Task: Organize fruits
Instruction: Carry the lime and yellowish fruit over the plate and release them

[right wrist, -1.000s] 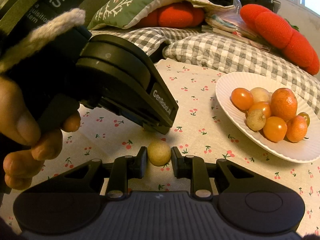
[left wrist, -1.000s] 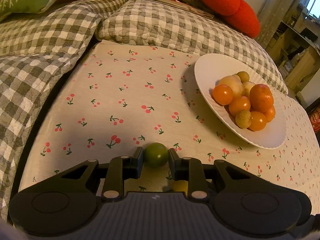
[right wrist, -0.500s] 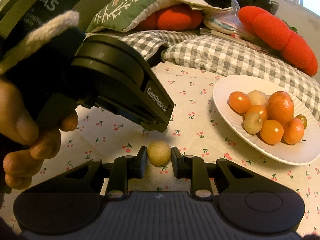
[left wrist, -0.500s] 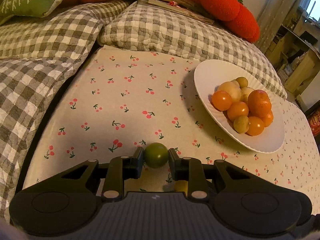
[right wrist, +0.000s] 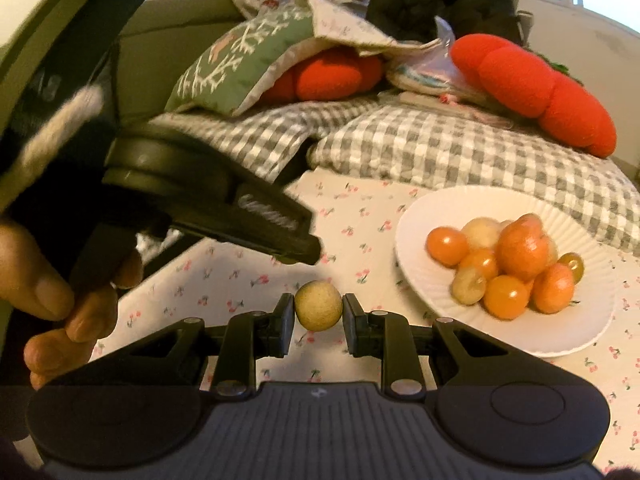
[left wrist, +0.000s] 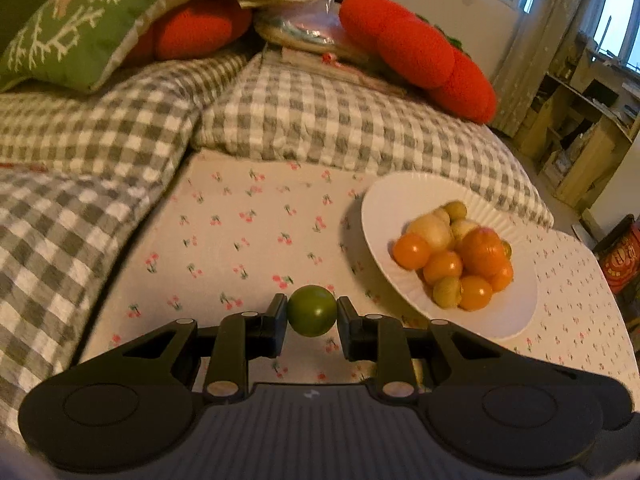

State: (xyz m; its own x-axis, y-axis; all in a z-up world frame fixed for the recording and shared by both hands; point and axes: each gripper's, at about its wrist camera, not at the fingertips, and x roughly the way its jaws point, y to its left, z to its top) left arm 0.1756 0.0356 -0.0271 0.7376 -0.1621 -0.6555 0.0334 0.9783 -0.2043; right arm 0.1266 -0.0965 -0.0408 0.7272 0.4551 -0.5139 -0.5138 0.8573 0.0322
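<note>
My left tool [left wrist: 312,318] pinches a round green tomato [left wrist: 312,316] between its two black fingers, clear above the cherry-print tablecloth [left wrist: 248,240]. Ahead to the right sits a white ridged plate [left wrist: 504,316] heaped with orange cherry tomatoes [left wrist: 442,267] and a few pale yellow-green fruits. Grey gingham cushions [left wrist: 320,120] border the table, with red plush pillows [left wrist: 416,54] behind.

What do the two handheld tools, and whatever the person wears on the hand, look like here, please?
Both tools are matte black plastic: the left tool and right tool have ribbed bodies, round side discs, silver pivot pins and flat pads. The left one's side bears blurred white lettering. A fuzzy grey cuff shows above the hand.
</note>
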